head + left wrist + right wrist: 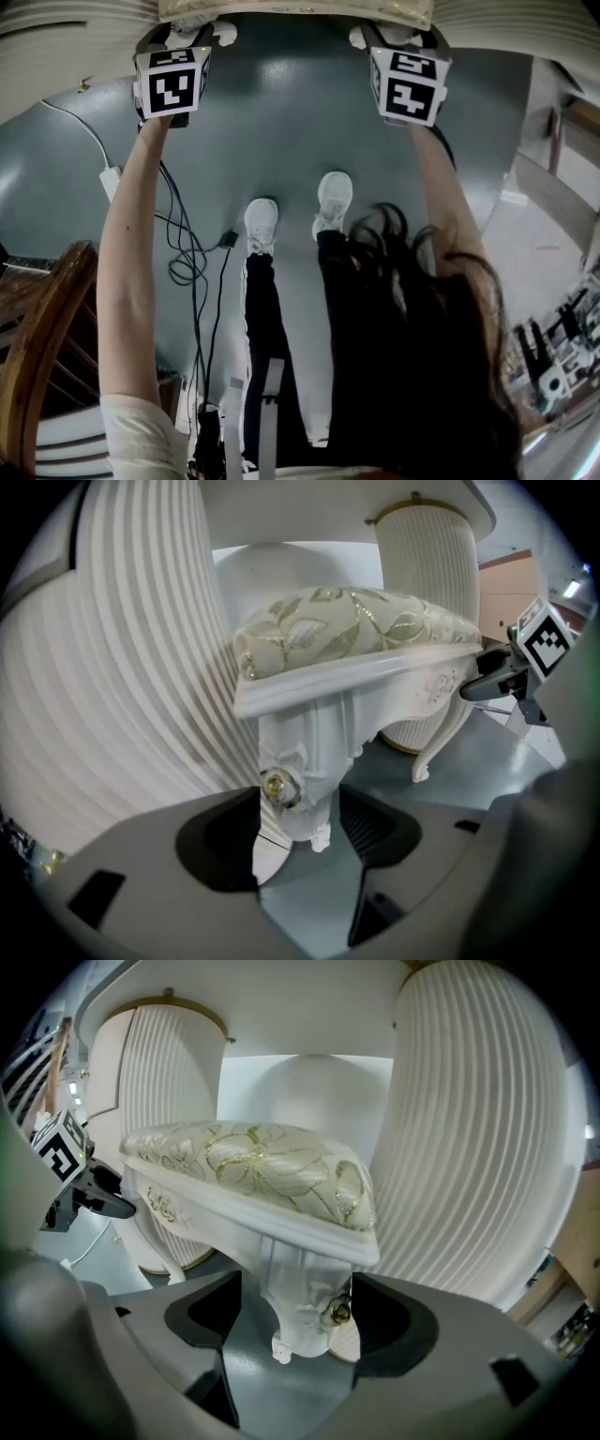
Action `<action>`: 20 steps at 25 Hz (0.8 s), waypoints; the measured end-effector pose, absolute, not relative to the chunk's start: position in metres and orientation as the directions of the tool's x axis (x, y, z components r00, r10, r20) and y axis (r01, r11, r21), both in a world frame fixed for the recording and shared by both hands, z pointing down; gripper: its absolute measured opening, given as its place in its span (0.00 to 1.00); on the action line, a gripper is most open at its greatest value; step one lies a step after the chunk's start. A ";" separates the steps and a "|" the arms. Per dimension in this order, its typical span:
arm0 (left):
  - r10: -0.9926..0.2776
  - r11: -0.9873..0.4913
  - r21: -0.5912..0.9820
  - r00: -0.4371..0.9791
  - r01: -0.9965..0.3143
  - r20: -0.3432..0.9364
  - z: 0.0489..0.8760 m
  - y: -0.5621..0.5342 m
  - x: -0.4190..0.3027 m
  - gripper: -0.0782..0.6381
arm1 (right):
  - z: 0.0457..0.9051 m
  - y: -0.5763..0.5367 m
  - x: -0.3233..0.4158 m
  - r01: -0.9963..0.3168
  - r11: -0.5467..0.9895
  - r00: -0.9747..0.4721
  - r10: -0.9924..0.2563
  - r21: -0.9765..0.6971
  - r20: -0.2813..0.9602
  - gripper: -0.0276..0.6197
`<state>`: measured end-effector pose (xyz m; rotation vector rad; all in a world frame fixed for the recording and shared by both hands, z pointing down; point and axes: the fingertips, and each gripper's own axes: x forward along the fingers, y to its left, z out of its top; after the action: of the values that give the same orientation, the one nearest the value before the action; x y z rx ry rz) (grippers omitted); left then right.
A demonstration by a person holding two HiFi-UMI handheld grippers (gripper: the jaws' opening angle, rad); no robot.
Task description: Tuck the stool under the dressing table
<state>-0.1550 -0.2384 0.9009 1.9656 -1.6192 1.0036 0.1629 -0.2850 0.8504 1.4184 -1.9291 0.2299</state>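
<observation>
The stool has a leaf-patterned cushion [356, 621] on a white carved frame, and only its edge [291, 9] shows in the head view. It stands between the dressing table's ribbed pedestals [112, 667] [478, 1129], under the table top. My left gripper [300, 832] is shut on the near left stool leg [300, 780], with a pad on each side by a gold fitting. My right gripper [300, 1290] is shut on the near right leg [305, 1297] the same way. In the head view both grippers [187, 33] [394, 36] reach forward to the stool. Each gripper view shows the other gripper [520, 658] [75, 1185].
Black cables [192, 244] and a white adapter [111, 180] lie on the grey floor at the left. A brown wooden piece of furniture [37, 337] stands at the lower left. The person's white shoes [262, 220] [335, 197] are behind the stool.
</observation>
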 end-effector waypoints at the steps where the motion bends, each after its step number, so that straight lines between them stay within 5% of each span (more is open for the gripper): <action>1: -0.675 -0.233 -0.127 0.066 -0.964 0.735 0.899 -0.234 -0.156 0.46 | 0.849 -0.280 0.162 -0.889 0.380 -0.139 -0.756 0.255 0.640 0.60; 12: -0.666 -0.225 -0.073 0.099 -0.972 0.739 0.865 -0.179 -0.147 0.46 | 0.821 -0.222 0.155 -0.901 0.383 -0.152 -0.717 0.202 0.681 0.60; 20: -0.749 -0.176 0.057 0.171 -0.983 0.640 0.756 -0.133 -0.126 0.44 | 0.740 -0.152 0.124 -0.902 0.404 -0.209 -0.713 0.149 0.669 0.60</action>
<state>-0.1260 -0.1326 0.7557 1.9902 -1.6305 0.6687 0.1243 -0.1519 0.7404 1.3727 -1.9894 0.3597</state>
